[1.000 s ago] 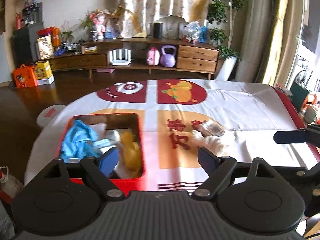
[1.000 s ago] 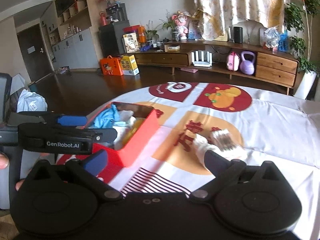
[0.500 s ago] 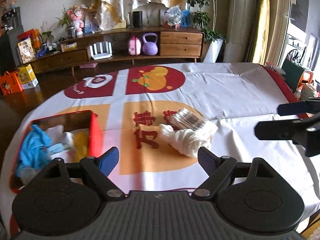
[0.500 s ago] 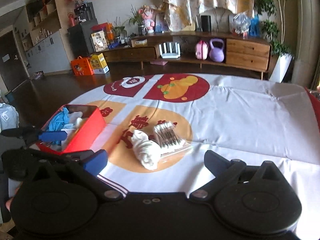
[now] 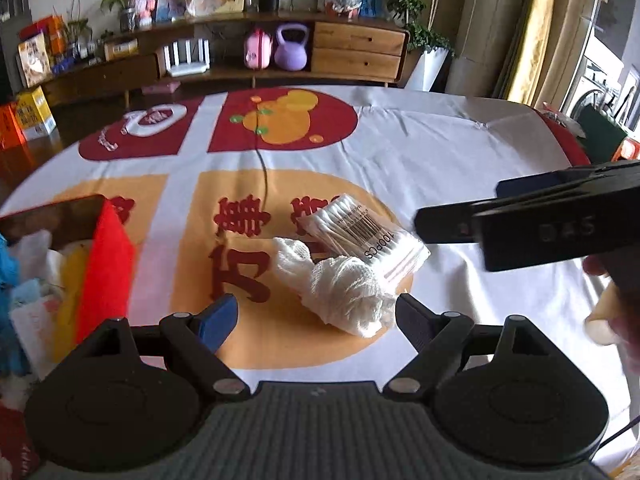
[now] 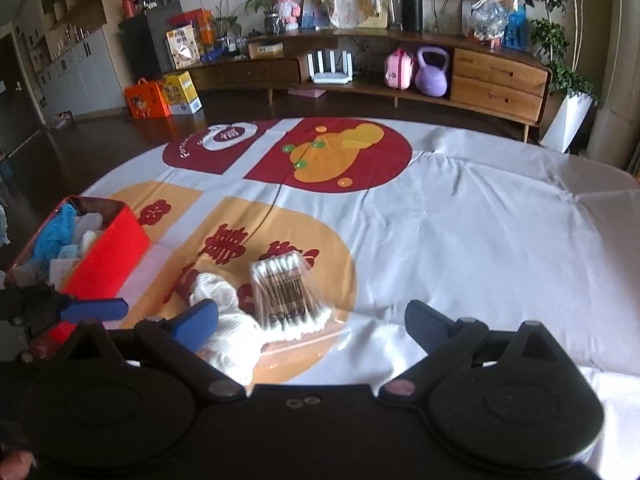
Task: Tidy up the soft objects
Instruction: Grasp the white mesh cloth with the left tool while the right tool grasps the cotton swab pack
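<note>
Clearly the gauze [image 5: 340, 284] is what we go for next, a crumpled white wad lying on the orange patch of the cloth [image 5: 460, 152], touching the swab pack [image 5: 372, 236] at its far side. We judge it very light and limp, so it will squash flat under the jaws and may trail a loose tail; taking it across the thick bunched middle looks safer than pinching the thin end toward the box [image 5: 108, 264]. The swab pack is light too, but its clear wrap looks slick and it may slide or come along if we catch its edge. Our left gripper [image 5: 316, 316] has its jaws spread wide and empty, the gauze lying just ahead, nearer the right finger. Our right gripper [image 6: 312, 324] is likewise wide open and holds nothing, with gauze and swabs between its fingers in its own view. The red box sits to the left, near the table edge, already partly filled with blue and pale soft things, though some room seems left. Between gauze and box the cloth is bare, so the carry is short; the box's near wall is the one thing to lift over.
</note>
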